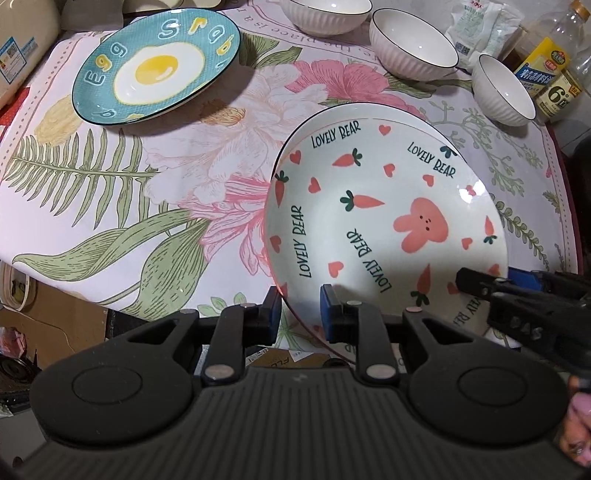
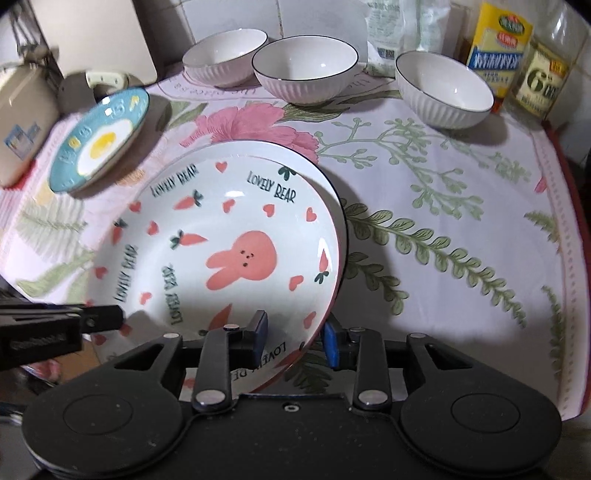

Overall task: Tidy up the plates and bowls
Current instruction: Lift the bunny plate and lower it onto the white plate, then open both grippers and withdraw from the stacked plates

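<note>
While the rabbit plate (image 1: 384,229) sits tilted at the near edge of the bench (image 2: 461,258), both tongs have its rim between their pads.
Rabbit plate: white, deep, dark rim line, printed with a pink rabbit, carrots, hearts and "LOVELY BEAR"; its near rim juts past the bench edge.
Left tongs (image 1: 300,308): clamped on the plate's near-left rim, one blue pad outside, one inside.
Right tongs (image 2: 295,338): straddling the near-right rim with the pads standing apart; a gap shows beside the outer blue pad, so no firm clamp can be seen.
Egg plate (image 1: 157,64): teal, fried-egg print, flat on the bench, well apart to the far left of the rabbit plate.
Ribbed bowls: three white bowls with dark rims in a row at the back, left (image 2: 225,55), middle (image 2: 304,68), right (image 2: 443,88), all upright, empty and apart from each other.
Cloth: floral and fern print covering the bench.
Bottles (image 2: 517,55): condiment bottles with yellow labels in the far right corner, just behind the right bowl.
Packet (image 1: 480,29): white bag behind the bowls.
Path: bare cloth lies between the two plates.
</note>
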{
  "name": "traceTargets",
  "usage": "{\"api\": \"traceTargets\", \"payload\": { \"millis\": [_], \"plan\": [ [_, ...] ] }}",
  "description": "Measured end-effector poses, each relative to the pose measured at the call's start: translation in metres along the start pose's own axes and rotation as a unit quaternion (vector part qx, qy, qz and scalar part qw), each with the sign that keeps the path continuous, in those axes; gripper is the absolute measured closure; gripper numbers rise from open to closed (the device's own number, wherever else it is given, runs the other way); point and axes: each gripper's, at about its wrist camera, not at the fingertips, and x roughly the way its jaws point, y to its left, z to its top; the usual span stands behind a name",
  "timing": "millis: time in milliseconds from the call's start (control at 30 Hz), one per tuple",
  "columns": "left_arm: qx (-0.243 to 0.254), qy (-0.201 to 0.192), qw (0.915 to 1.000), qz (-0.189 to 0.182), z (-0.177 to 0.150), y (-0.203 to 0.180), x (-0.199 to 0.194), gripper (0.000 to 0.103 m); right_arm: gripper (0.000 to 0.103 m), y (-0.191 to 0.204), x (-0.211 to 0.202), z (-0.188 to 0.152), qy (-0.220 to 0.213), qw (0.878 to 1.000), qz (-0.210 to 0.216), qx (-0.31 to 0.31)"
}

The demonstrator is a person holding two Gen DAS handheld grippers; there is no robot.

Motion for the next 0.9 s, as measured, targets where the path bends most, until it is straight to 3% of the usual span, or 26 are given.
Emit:
{"api": "traceTargets", "payload": {
  "millis": [200,433,667,733,900],
  "plan": [
    [0.009,-0.004,0.9999,0.009,0.002,-0.004,0.002,0.082,0.062,-0.001,0.007,0.003,-0.004,1.000,-0.011,-0.011],
    [0.012,-0.009,0.9999,0.005,0.000,-0.010,-0.009,0.078,0.062,0.010,0.000,-0.004,-0.058,0.994,-0.079,-0.055],
    [0.020,-0.002,0.9998,0.000,-0.013,-0.009,-0.034,0.069,0.061,0.006,-0.034,-0.014,-0.073,0.996,-0.035,-0.021],
    [0.020,-0.002,0.9998,-0.006,-0.019,-0.007,-0.043,0.068,0.055,0.007,-0.048,-0.018,-0.076,0.997,-0.016,-0.013],
    [0.037,-0.009,0.9993,-0.003,-0.036,-0.003,-0.076,0.062,0.053,0.009,-0.080,-0.026,-0.078,0.997,0.019,-0.001]
  ]
}}
